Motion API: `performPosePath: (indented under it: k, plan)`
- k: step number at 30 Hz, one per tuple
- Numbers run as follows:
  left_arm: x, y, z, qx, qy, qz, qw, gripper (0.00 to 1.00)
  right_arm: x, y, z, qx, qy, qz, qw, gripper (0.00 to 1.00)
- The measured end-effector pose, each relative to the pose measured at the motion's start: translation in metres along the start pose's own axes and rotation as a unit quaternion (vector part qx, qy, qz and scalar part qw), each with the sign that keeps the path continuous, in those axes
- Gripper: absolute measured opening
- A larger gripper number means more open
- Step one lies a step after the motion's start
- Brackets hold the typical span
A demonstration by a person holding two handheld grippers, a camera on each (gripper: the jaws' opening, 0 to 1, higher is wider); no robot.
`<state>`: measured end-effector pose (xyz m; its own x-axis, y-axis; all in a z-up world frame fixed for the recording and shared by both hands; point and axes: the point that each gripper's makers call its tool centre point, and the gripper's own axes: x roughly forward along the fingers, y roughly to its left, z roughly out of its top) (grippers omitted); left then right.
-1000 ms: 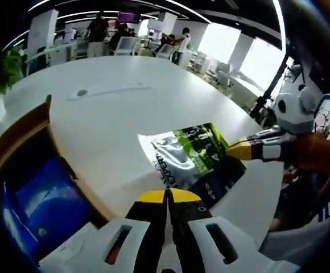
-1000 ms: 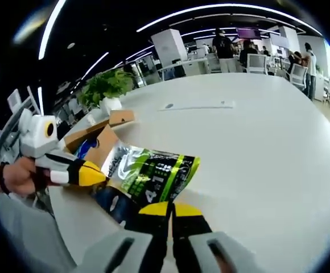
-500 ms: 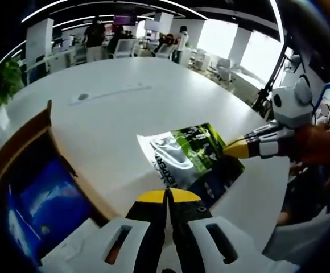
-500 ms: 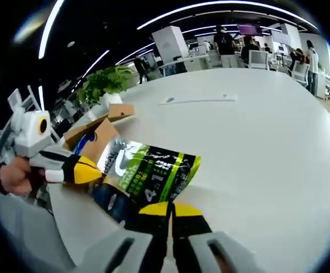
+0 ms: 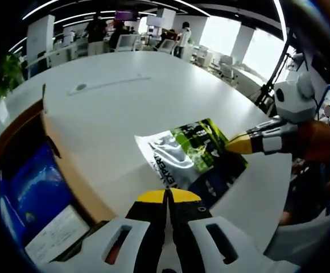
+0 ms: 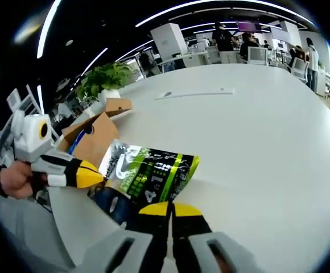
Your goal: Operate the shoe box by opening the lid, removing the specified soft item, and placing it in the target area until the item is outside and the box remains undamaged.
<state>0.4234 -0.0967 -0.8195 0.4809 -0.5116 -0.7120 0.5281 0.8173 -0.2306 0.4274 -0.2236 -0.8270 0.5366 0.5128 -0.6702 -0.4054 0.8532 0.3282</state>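
shiny green pouch (image 5: 192, 156) flat on the white table (image 5: 114, 108), just beside the open shoe box (image 5: 25, 182), left gripper (image 5: 167, 196) and right gripper (image 6: 169, 209) jaws pressed together, probably each pinching a pouch edge

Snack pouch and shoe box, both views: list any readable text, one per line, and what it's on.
"4.1": large white figures on the green and silver pouch, right gripper view; a stroke after them could be another character, I cannot tell.
White vertical lettering on the pouch's silver part, left gripper view: blurred, unreadable.
White slip inside the open shoe box: print too small to read.
Nothing else legible.
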Motion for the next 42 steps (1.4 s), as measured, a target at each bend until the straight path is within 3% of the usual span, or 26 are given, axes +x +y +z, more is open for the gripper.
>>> performPosePath:
  k: [42]
  plan:
    - [0.017,0.007,-0.016,-0.014,0.032,0.033,0.9988,0.00,0.013,-0.007,-0.011,0.001,0.013,-0.005,0.9999,0.00]
